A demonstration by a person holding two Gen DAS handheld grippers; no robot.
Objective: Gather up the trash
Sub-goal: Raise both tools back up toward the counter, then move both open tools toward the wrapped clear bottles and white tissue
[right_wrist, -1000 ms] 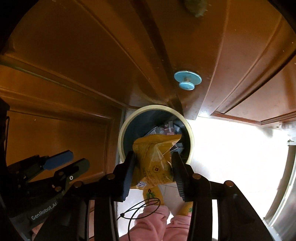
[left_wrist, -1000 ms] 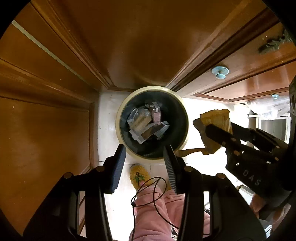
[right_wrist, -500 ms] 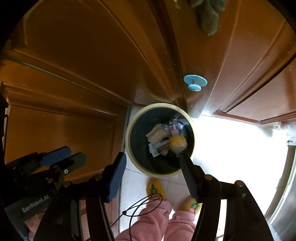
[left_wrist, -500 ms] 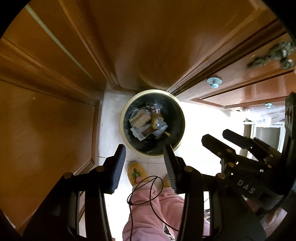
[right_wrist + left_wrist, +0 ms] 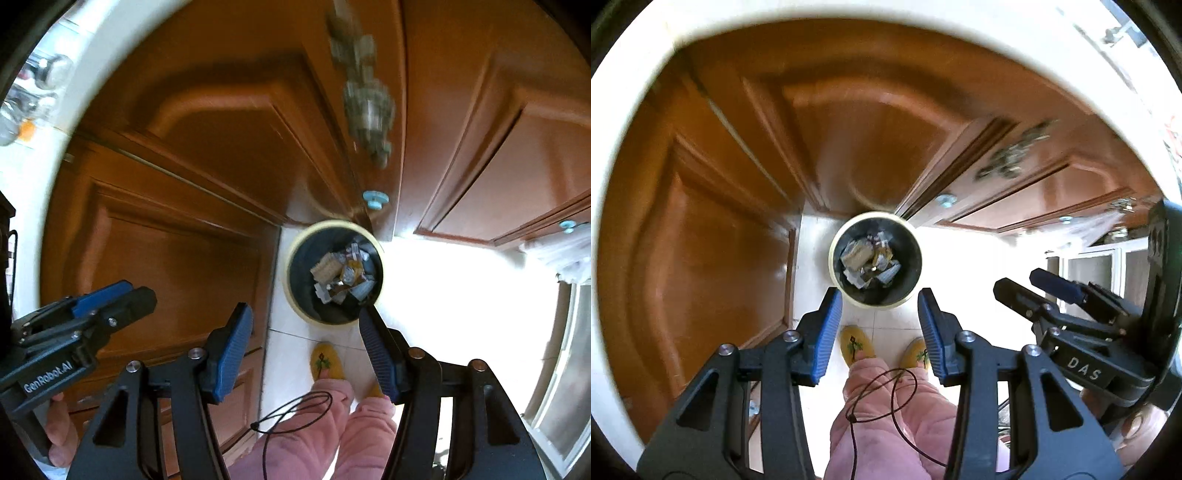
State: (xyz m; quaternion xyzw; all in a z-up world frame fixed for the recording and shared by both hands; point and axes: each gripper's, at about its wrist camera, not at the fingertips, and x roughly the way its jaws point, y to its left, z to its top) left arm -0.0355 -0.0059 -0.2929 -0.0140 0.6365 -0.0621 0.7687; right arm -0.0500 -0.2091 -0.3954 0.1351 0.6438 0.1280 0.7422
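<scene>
Far below me on the pale tiled floor (image 5: 812, 273), in the corner where the brown wooden cabinet doors (image 5: 713, 258) meet, stands the round trash bin (image 5: 911, 280) with its cream rim, and the wrappers and crumpled packets (image 5: 868, 263) lie heaped inside it against the dark liner. My left tool (image 5: 880, 325) hangs high above the bin with its blue-padded fingers spread wide and nothing between them, and my right tool (image 5: 306, 350) is beside it, equally wide and empty. My yellow slippers (image 5: 327, 362) and pink trouser legs (image 5: 886, 417) show just in front of the bin.
</scene>
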